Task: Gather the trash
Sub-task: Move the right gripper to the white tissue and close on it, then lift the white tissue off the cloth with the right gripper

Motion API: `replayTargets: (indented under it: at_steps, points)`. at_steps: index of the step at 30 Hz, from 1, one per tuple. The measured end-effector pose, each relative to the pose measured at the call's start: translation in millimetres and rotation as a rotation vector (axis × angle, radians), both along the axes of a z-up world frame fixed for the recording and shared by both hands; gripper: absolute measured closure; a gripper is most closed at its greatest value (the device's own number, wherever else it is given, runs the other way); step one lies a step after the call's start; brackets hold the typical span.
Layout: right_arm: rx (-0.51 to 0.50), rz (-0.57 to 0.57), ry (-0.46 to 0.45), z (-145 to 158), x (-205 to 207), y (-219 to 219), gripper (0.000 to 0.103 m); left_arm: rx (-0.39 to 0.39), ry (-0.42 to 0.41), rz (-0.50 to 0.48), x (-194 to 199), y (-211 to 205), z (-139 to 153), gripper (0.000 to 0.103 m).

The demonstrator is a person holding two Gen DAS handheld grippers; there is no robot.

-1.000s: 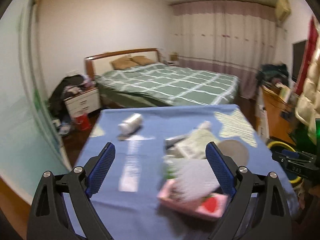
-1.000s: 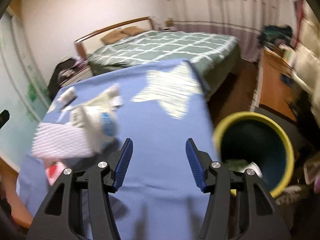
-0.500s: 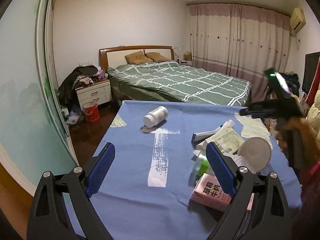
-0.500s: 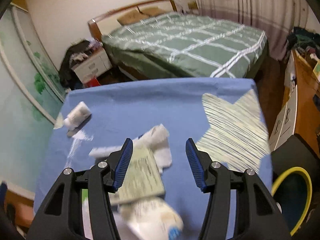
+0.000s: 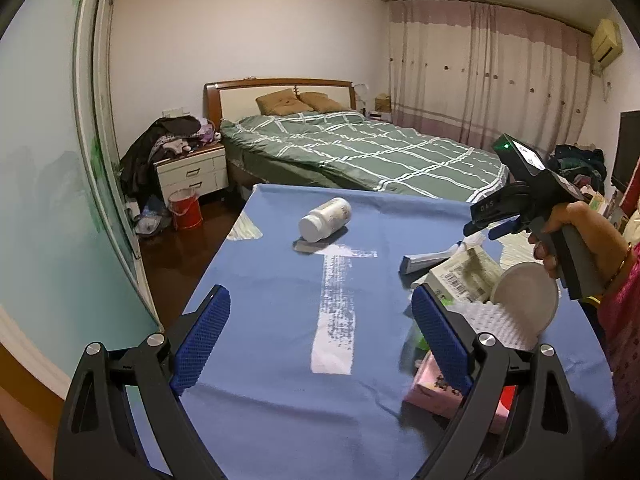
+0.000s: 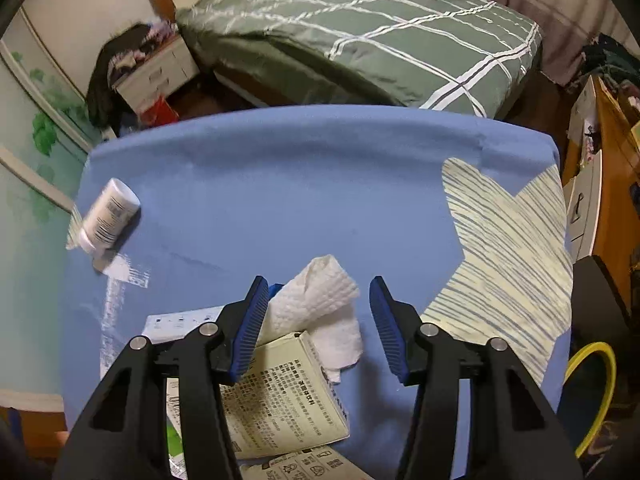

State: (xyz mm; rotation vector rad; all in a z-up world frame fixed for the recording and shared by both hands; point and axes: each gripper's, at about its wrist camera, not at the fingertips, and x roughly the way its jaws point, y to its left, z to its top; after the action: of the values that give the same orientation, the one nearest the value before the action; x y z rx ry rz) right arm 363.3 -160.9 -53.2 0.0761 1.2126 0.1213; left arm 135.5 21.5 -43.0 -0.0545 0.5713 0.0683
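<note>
**Both grippers open over trash on blue table**

Left wrist view: left gripper [image 5: 320, 332] wide open, empty, above the table [image 5: 280, 300]. White bottle [image 5: 325, 219] lies on its side toward the far edge. Trash pile at right: box [image 5: 460, 276], white lid [image 5: 524, 300], pink pack [image 5: 436, 392]. Right gripper [image 5: 480, 230] held over the pile's far end.

Right wrist view: right gripper [image 6: 316, 320] open, nothing held; tissue [image 6: 316, 312] sits between its fingers, partly on the printed box [image 6: 280, 396]. Bottle [image 6: 108, 216] at far left. Yellow-rimmed bin [image 6: 592, 392] beside the table, right.
</note>
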Motion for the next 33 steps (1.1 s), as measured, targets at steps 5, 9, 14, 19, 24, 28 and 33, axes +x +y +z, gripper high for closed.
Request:
replayTargets:
  at_steps: [5,9,14,19,24,28,33]
  points:
    - [-0.061,0.038,0.071,-12,11,14,0.063,-0.006,0.007,0.021,1,5,-2,0.012]
    - [-0.062,0.066,0.112,-19,10,19,0.076,-0.013,0.018,0.033,2,9,-5,0.012]
    - [-0.044,0.097,0.097,-18,4,20,0.095,-0.021,0.027,0.052,4,16,-7,0.012]
    - [-0.015,0.087,0.042,-5,-7,15,0.096,-0.024,0.033,0.063,6,21,-10,0.012]
    - [0.029,0.070,-0.066,34,-19,-1,0.096,-0.026,0.036,0.056,7,20,-9,0.012]
    - [0.050,0.070,-0.136,64,-31,-5,0.096,-0.023,0.033,0.046,8,17,-9,0.012]
    - [0.075,0.070,-0.246,108,-52,-14,0.097,-0.016,0.028,0.038,7,13,-7,0.012]
